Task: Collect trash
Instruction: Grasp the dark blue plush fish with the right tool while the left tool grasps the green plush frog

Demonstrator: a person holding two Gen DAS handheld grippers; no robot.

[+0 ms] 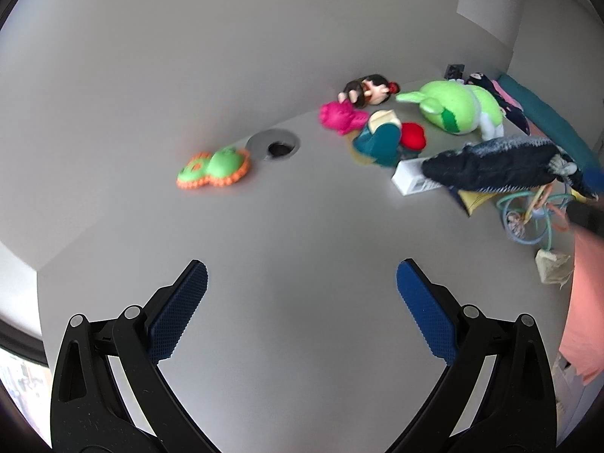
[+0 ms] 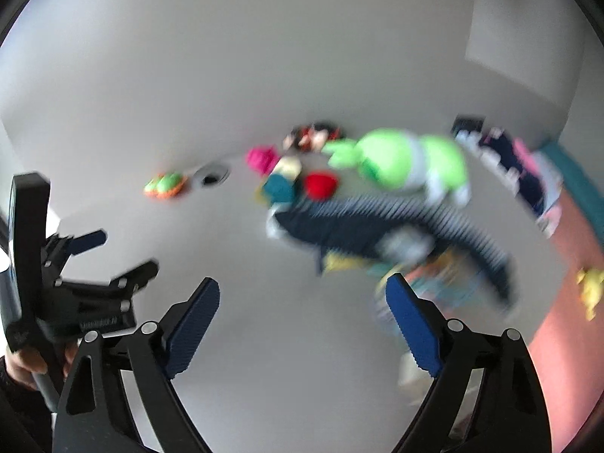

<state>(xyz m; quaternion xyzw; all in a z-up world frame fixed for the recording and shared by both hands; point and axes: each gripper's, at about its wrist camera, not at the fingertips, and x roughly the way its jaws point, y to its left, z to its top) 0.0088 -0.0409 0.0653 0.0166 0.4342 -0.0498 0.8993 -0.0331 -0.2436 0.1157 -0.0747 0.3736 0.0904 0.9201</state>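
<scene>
While both the left gripper [image 1: 302, 283] and right gripper [image 2: 302, 302] are held spread and empty above the grey table [image 1: 264, 226], nothing appears collected: crumpled paper [image 1: 553, 266] is left near the table's right edge beside scattered toys.

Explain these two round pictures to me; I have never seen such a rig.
Each picture comes from a camera on a hand-held tool, looking along its two blue-padded fingers. One shows the left tool, open and holding nothing. The other, blurred, shows the right tool, also open and holding nothing, with the left one beside it in a person's hand. On the grey table lie soft toys, including a green plush, a dark striped cloth, a white box, coloured rings and a crumpled scrap.
</scene>
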